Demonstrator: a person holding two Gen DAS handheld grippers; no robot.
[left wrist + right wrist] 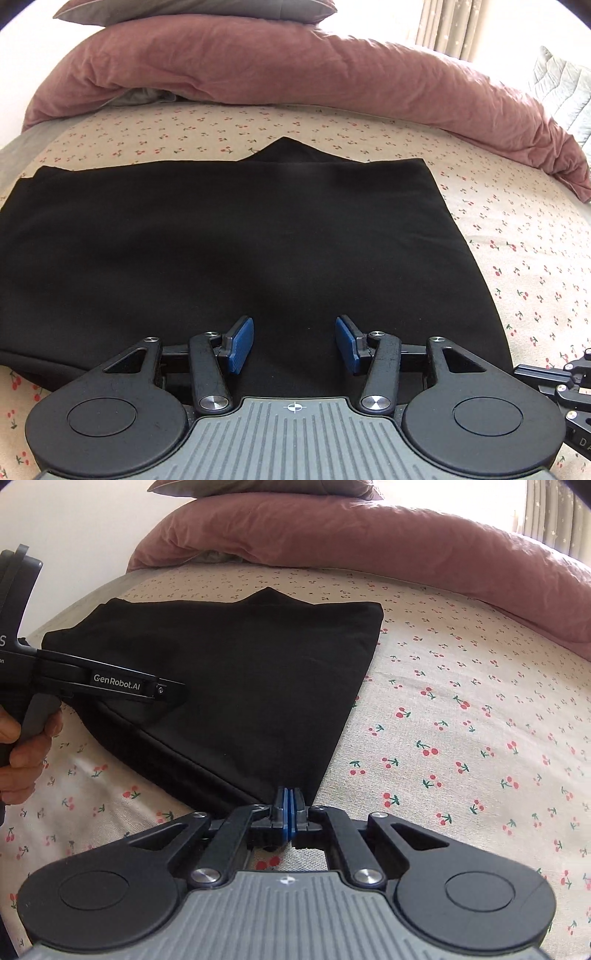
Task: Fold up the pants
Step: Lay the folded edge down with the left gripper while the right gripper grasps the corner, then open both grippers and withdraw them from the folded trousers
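Note:
Black pants (221, 240) lie folded into a broad flat panel on the cherry-print bed sheet (517, 266). My left gripper (294, 341) hovers over their near edge, open, its blue pads (242, 341) wide apart with only flat cloth below them. In the right wrist view the pants (240, 672) narrow toward a near corner, where my right gripper (290, 803) is shut, its blue pads pressed together on that corner. A person's hand (22, 746) holds the left tool's handle at the left edge.
A pink duvet (295, 74) is bunched along the far side of the bed, with a grey pillow (195, 11) on top. A curtain (443, 26) and a grey quilted cushion (561, 88) are at the far right. Bare sheet (461, 720) lies right of the pants.

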